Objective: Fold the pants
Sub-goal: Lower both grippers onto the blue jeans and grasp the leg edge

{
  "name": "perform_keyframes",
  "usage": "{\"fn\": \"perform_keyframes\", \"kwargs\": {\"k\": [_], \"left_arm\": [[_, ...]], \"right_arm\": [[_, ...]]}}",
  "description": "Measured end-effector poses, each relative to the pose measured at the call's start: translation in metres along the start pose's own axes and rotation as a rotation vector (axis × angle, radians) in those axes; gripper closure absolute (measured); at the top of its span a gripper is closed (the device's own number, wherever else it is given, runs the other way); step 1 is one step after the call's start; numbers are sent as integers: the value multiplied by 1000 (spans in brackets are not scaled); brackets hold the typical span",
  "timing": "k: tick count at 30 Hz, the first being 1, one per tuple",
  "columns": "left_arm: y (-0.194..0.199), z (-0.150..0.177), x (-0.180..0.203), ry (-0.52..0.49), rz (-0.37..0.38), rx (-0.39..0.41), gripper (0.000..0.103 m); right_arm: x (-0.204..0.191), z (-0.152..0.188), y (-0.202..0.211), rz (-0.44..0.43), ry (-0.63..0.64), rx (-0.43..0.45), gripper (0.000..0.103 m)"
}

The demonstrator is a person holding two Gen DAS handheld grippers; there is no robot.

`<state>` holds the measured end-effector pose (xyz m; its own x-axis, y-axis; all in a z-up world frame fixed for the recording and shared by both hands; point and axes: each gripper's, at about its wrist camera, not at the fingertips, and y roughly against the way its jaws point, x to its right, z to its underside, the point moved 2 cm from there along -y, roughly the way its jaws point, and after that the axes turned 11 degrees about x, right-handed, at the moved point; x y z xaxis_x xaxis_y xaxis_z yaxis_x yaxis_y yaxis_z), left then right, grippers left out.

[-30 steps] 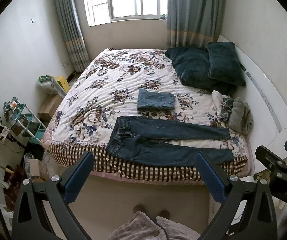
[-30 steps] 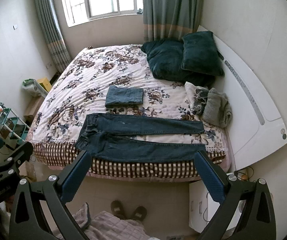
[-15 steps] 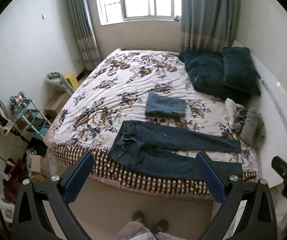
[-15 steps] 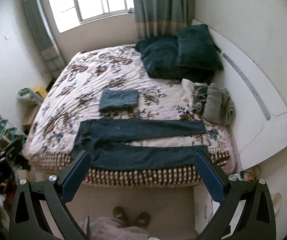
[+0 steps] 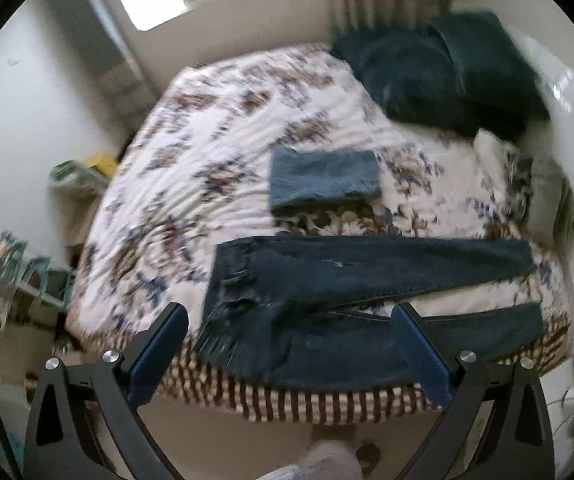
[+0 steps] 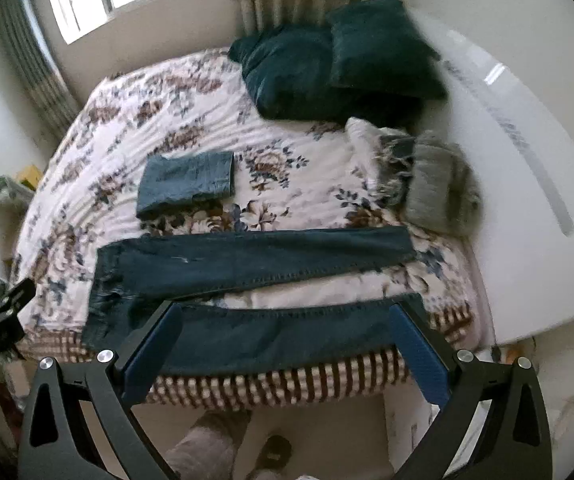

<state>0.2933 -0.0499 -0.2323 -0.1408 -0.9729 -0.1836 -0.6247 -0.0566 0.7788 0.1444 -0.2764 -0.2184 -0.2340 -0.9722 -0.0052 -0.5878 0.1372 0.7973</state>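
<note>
Dark blue jeans (image 5: pixel 327 304) lie spread flat along the near edge of the bed, waist to the left, both legs running right; they also show in the right wrist view (image 6: pixel 247 272). My left gripper (image 5: pixel 291 328) is open and empty, above the waist and near leg. My right gripper (image 6: pixel 283 328) is open and empty, above the near leg. A lighter folded pair of jeans (image 5: pixel 323 178) lies behind, also in the right wrist view (image 6: pixel 187 182).
The bed has a floral quilt (image 5: pixel 207 152) with a checked border. Dark green pillows (image 6: pixel 335 60) and a grey and white heap of clothes (image 6: pixel 435 184) lie at the right by the white headboard (image 6: pixel 527 180). Shelves and clutter (image 5: pixel 19 280) stand left of the bed.
Both grippers have moved forward and down toward the bed, so the jeans now fill more of each view. Both stay open. The jeans have not moved.
</note>
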Motion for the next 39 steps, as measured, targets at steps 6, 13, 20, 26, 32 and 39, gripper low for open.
{"fn": "perform_keyframes", "kwargs": {"k": [6, 13, 20, 26, 32, 39], "left_arm": [[-135, -18, 19, -133, 76, -86, 0], [-295, -1, 57, -383, 146, -199, 19], [-409, 14, 95, -493, 301, -366, 54], [-458, 33, 114, -623, 451, -516, 51], [-474, 42, 117, -663, 575, -587, 36], [-475, 30, 101, -552, 530, -536, 84]], "right_arm": [[-13, -26, -174, 29, 95, -143, 0], [-45, -16, -366, 12, 260, -309, 0], [-72, 28, -519, -55, 471, -531, 0], [-77, 46, -597, -81, 567, -640, 12], [-75, 56, -630, -183, 613, -685, 32], [-61, 49, -624, -244, 556, -645, 87]]}}
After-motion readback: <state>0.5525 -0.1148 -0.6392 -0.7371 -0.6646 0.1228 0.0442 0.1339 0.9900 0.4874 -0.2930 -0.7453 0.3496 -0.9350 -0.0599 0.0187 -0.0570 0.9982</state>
